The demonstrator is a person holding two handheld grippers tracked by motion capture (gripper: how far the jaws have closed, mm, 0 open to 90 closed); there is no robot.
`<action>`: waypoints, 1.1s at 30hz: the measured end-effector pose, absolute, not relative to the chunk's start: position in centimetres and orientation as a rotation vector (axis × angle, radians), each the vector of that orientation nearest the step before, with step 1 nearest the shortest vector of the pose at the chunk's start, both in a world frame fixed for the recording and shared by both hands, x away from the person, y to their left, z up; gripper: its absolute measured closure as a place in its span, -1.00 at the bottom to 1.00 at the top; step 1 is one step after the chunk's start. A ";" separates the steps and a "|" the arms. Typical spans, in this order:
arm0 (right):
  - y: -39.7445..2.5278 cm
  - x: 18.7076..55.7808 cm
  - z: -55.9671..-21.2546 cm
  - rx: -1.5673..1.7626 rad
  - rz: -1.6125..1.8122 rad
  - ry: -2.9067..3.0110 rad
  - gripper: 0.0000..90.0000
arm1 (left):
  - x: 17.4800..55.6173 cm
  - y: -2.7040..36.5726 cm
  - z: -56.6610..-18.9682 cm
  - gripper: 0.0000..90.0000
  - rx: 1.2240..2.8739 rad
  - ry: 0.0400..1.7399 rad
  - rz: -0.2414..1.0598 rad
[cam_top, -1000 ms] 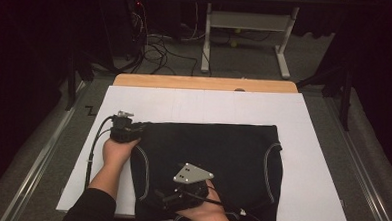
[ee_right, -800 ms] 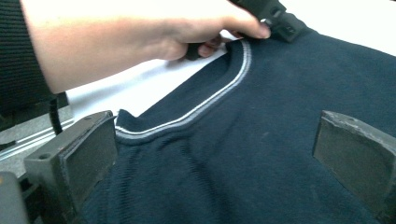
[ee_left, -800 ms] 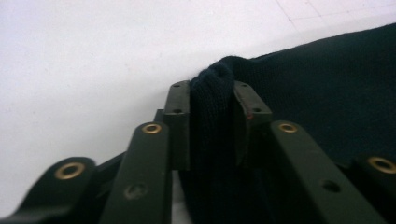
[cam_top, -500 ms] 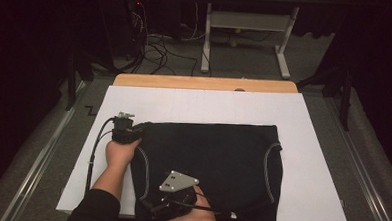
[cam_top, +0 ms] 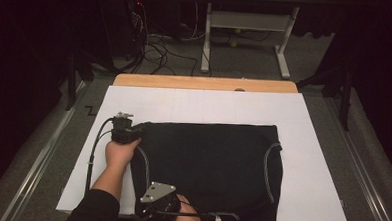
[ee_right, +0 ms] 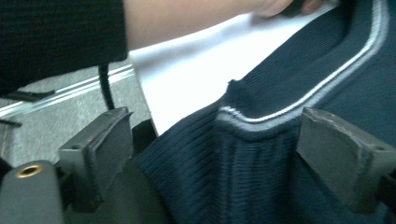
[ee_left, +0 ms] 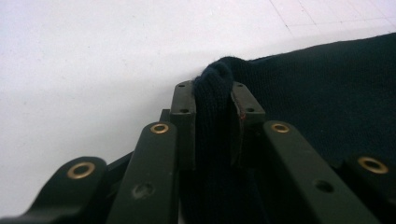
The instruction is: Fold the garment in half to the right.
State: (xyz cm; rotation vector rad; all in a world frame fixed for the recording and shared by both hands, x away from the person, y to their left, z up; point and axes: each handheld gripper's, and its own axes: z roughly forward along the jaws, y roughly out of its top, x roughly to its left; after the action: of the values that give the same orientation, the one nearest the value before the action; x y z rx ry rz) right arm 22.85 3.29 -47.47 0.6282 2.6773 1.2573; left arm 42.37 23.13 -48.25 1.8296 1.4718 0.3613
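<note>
The worktop (cam_top: 327,161) is covered by one white sheet, with a strip of bare wood along its far edge; a small black mark shaped like a Z sits near the sheet's far left corner, and no other writing can be read. One dark navy garment (cam_top: 206,166) lies spread flat across the middle and near part of the sheet, its near edge at the worktop's front edge. Pale grey piping runs in curved lines on it, one at its right side and one at its left.

The left gripper (cam_top: 124,132) sits at the garment's far left corner, and in the left gripper view its jaws are clamped on a bunched fold of the navy knit (ee_left: 215,121), which stands up between them. The right gripper (cam_top: 157,206) is at the garment's near left edge. In the right gripper view its jaws stand wide apart, with the ribbed, grey-piped edge (ee_right: 261,121) lying between them, touching neither pad.
</note>
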 end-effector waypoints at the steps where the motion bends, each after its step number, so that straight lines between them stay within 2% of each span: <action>1: 3.4 22.8 -47.6 0.628 1.249 2.680 -0.71 | 42.4 23.1 -48.2 0.59 1.830 1.472 0.362; 13: 5.4 23.2 -48.0 0.662 1.082 2.695 -0.63 | 42.4 23.2 -48.3 0.59 1.827 1.471 0.358; 22: 6.0 22.6 -48.1 0.661 0.999 2.624 -0.37 | 42.3 23.1 -48.3 0.59 1.827 1.470 0.359; 33: 5.5 23.0 -47.8 0.644 0.978 2.600 0.14 | 42.3 23.1 -48.3 0.59 1.830 1.468 0.365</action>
State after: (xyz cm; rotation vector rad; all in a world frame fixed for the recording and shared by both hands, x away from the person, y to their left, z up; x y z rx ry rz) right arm 23.01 5.47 -47.78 0.6438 2.6001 0.9781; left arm 42.32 23.11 -48.29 1.8301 1.4680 0.3652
